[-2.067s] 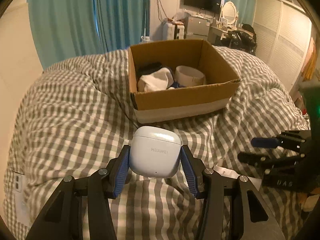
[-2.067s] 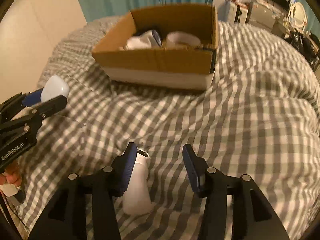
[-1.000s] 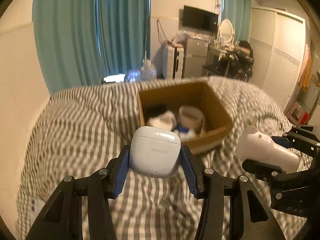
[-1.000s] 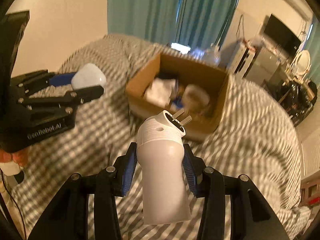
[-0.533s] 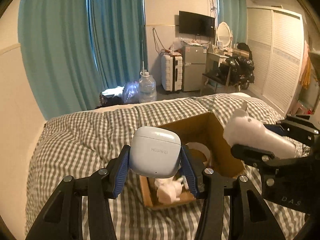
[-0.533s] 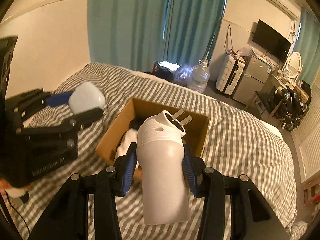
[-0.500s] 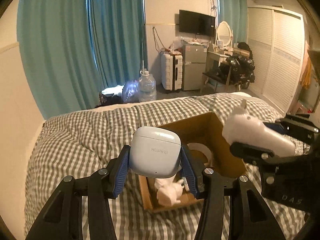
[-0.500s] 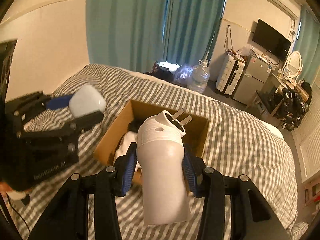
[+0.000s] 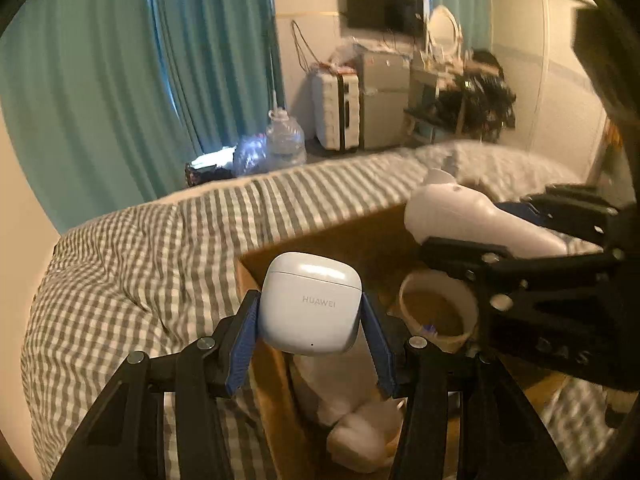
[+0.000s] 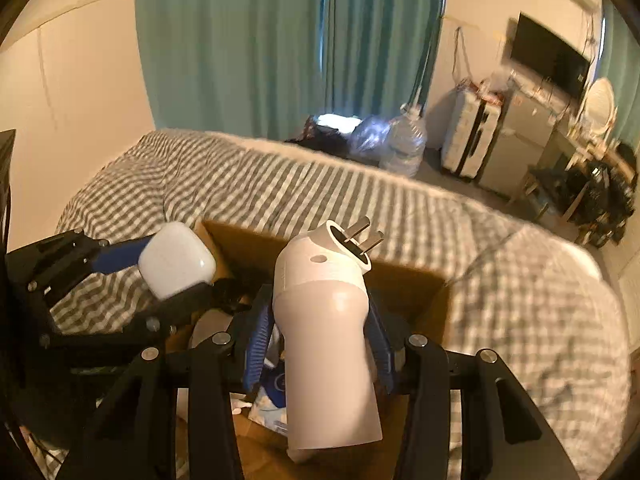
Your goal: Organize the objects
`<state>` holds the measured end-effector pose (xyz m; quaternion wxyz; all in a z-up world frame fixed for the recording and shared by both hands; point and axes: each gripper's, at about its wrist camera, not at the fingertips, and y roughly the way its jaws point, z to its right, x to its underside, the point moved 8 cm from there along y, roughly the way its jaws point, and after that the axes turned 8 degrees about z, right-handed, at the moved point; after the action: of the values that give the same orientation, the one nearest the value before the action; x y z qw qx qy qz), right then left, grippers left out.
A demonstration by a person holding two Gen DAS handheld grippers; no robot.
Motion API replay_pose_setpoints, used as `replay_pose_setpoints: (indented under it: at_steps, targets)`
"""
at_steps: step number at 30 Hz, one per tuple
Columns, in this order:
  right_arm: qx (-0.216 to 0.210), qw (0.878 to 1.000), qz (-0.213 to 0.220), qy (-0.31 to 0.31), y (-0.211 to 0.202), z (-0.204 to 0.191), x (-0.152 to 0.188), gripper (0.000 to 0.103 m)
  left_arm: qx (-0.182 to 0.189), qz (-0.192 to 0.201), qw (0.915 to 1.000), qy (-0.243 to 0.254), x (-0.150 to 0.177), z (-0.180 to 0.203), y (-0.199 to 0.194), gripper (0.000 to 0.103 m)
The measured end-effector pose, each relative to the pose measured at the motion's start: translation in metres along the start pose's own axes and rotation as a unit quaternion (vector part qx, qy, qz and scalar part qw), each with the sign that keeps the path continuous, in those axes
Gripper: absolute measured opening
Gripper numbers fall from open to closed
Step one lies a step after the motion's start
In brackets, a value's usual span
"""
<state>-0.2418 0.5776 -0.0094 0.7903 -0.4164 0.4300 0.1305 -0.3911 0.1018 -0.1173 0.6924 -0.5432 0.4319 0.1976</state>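
Note:
My left gripper (image 9: 310, 316) is shut on a white Huawei earbud case (image 9: 310, 308), held over the left edge of an open cardboard box (image 9: 260, 356). The case also shows in the right wrist view (image 10: 176, 258). My right gripper (image 10: 318, 332) is shut on a white plug-in device with two metal prongs (image 10: 324, 328), held above the box (image 10: 404, 280). The device also shows in the left wrist view (image 9: 460, 212). Inside the box lie a roll of tape (image 9: 436, 308) and white cloth (image 9: 352, 432).
The box sits on a bed with a grey checked cover (image 9: 132, 264). Teal curtains (image 10: 280, 40), a water jug (image 10: 406, 140), a suitcase (image 9: 334, 110) and a cluttered desk stand beyond the bed. A cream wall (image 10: 72, 80) is at the left.
Both grippers have moved forward and down toward the box, each still holding its object. The box now lies directly below them and fills the lower part of both views.

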Motion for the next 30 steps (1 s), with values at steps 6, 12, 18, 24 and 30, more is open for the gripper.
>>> replay_pose_setpoints:
  at_steps: [6, 12, 18, 24, 30]
  targets:
    - [0.01, 0.999, -0.032, -0.008, 0.018, -0.004, 0.013, 0.044, 0.007, -0.025, 0.9997, -0.001, 0.014, 0.006, 0.016, 0.051]
    - [0.003, 0.999, -0.032, 0.01, 0.007, -0.002, 0.022, 0.044, -0.012, -0.031, 0.9994, -0.002, 0.02, 0.009, 0.01, 0.054]
    - [0.025, 0.999, -0.006, 0.031, -0.033, -0.001, 0.013, 0.064, -0.004, -0.001, 0.9997, -0.024, 0.002, 0.006, -0.027, 0.086]
    - [0.038, 0.998, 0.035, 0.039, -0.091, -0.002, -0.01, 0.075, -0.03, 0.027, 0.999, -0.017, -0.024, -0.002, -0.074, 0.091]
    - [0.071, 0.993, 0.08, 0.039, -0.163, 0.002, -0.03, 0.084, -0.064, 0.054, 0.9964, -0.008, -0.047, 0.004, -0.125, 0.1]
